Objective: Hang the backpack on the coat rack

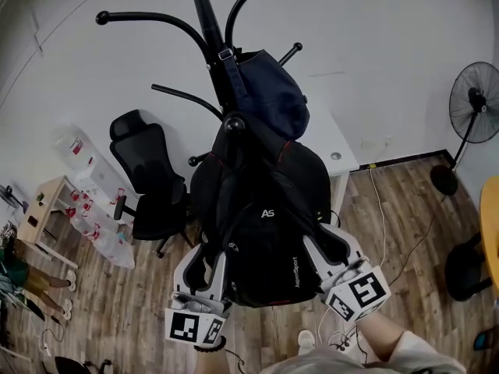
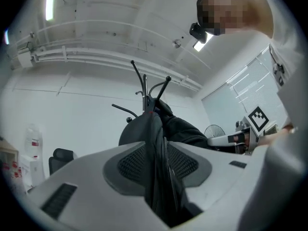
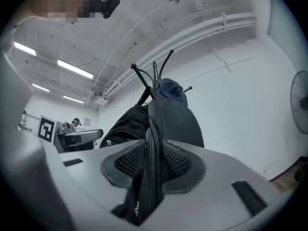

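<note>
Left gripper view shows us the left gripper [image 2: 161, 170] with its jaws standing apart around a fold of the black backpack [image 2: 144, 129]. The cloth lies slack in the gap, and as far as we can judge the pads are not pinching it. In the head view the backpack hangs down against the pole of the coat rack [image 1: 204, 14], with its top up by a knobbed hook. It sits just under a navy bag [image 1: 273, 92] hung higher on the same rack, and one gripper is at each of its lower corners. We cannot see the carry loop, so we cannot say whether it sits fully over the hook. On the right, the right gripper [image 3: 151, 170] is clamped on a bunched fold of the backpack's fabric, with the pads pressed in on both sides. We judge the backpack to be soft and fairly full, so it probably has some weight. It will sag and swing rather than keep its shape, and its smooth cloth could slide out of a shallow pinch. The surest holds, we think, are the stitched top loop or a padded shoulder strap, not loose panel cloth.
</note>
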Motion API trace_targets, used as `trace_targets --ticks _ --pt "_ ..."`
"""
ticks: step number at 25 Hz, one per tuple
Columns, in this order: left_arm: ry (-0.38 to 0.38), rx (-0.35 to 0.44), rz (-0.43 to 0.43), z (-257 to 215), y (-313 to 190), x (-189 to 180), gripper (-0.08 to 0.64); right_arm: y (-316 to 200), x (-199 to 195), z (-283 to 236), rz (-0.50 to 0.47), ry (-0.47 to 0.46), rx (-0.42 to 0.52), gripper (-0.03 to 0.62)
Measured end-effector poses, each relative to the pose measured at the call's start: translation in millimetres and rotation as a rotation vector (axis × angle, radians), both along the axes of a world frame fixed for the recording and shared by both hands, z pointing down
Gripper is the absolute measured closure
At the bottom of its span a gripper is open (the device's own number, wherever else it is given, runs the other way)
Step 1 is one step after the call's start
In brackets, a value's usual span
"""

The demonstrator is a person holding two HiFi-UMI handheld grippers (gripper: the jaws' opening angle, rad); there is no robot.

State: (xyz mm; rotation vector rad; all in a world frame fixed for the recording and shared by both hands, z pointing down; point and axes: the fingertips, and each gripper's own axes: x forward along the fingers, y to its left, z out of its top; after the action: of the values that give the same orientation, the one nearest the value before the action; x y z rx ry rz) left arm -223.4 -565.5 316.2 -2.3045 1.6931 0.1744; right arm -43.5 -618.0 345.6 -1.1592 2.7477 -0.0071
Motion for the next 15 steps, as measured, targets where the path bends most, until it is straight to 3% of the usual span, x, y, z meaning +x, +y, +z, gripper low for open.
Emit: trace_targets --ticks 3,6,15 --pt "0.038 0.0 -0.011 12 38 -11 0.412 29 25 21 0.074 -0.011 -0.025 0.486" --pt "0.076 -0.03 -0.002 32 75 -20 0.44 68 38 61 0.122 0.009 -0.132 0.486" --pt "0.165 -0.131 0.11 90 196 -47 0.463 224 30 141 0.247 0.106 -0.285 0.486"
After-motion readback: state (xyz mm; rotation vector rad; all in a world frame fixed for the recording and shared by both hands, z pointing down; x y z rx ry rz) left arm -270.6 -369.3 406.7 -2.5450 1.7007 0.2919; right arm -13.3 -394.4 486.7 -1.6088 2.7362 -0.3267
